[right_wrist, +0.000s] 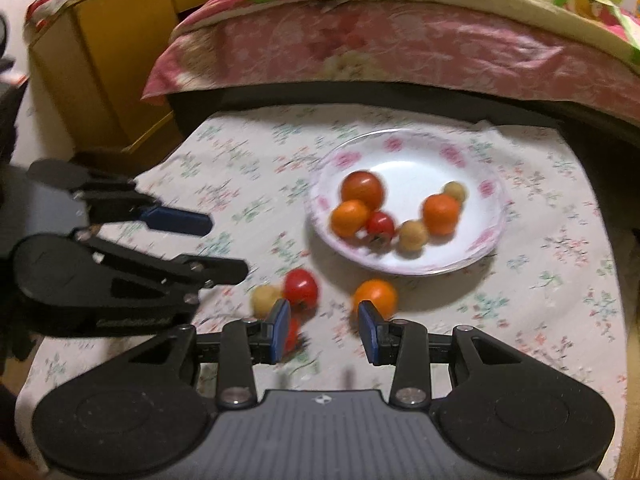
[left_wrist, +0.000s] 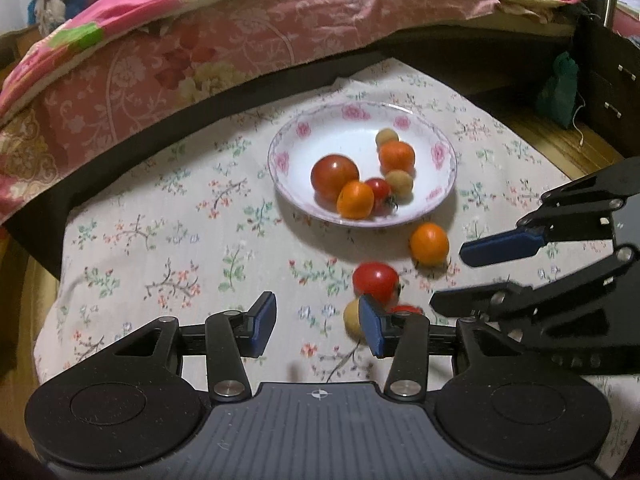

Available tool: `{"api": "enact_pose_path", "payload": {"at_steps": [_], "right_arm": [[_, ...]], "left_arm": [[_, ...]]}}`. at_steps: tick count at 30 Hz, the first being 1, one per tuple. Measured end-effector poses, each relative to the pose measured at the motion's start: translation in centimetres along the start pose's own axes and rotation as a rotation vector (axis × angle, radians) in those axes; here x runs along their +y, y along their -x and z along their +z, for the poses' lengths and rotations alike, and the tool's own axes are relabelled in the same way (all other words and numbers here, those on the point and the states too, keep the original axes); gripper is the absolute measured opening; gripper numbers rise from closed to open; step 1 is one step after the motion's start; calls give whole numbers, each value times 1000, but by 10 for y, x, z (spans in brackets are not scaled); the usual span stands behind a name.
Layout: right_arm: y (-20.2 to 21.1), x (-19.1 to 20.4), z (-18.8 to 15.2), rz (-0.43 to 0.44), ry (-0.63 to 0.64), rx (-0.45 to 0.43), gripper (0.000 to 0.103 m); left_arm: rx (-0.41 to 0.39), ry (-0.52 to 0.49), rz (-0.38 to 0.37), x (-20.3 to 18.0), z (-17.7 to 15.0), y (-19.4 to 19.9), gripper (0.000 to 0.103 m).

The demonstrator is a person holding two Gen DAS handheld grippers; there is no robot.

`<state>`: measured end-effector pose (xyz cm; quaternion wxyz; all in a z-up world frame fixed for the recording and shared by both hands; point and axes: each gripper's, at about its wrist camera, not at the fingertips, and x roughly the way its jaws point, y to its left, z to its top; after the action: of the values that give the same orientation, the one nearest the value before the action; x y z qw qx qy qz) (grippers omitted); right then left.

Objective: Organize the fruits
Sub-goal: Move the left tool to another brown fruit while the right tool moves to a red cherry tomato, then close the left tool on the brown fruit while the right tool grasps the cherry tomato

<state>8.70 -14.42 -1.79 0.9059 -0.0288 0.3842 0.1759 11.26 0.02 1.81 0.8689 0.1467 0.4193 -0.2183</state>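
A white plate with pink flowers [left_wrist: 442,152] [right_wrist: 490,188] holds several fruits: tomatoes, oranges and small yellow ones. On the cloth in front of it lie an orange [left_wrist: 429,243] [right_wrist: 375,296], a red tomato [left_wrist: 375,282] [right_wrist: 301,287], a small yellow fruit [left_wrist: 352,318] [right_wrist: 265,300] and a small red fruit [left_wrist: 406,309] [right_wrist: 293,334]. My left gripper [left_wrist: 317,326] is open and empty, just left of the loose fruits. My right gripper [right_wrist: 325,330] is open and empty above them; it shows at the right of the left wrist view [left_wrist: 452,276].
A floral cloth [left_wrist: 168,240] covers the low table. A bed with pink quilts [left_wrist: 224,48] runs along the far edge. A yellow cabinet [right_wrist: 104,64] stands at the far left of the right wrist view. A green bag [left_wrist: 558,88] hangs at the right.
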Motion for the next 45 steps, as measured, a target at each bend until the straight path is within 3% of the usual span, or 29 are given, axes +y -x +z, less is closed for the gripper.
{"api": "enact_pose_path", "payload": {"at_steps": [18, 33, 45], "right_arm": [[-43, 23, -4, 56, 85, 113, 37], [-41, 14, -9, 57, 94, 140, 31], [-36, 4, -10, 0, 113, 154, 30]], "left_arm": [[44, -12, -34, 8, -8, -14, 55], [92, -4, -111, -3, -1, -34, 56], [128, -14, -118, -13, 0, -51, 45]]}}
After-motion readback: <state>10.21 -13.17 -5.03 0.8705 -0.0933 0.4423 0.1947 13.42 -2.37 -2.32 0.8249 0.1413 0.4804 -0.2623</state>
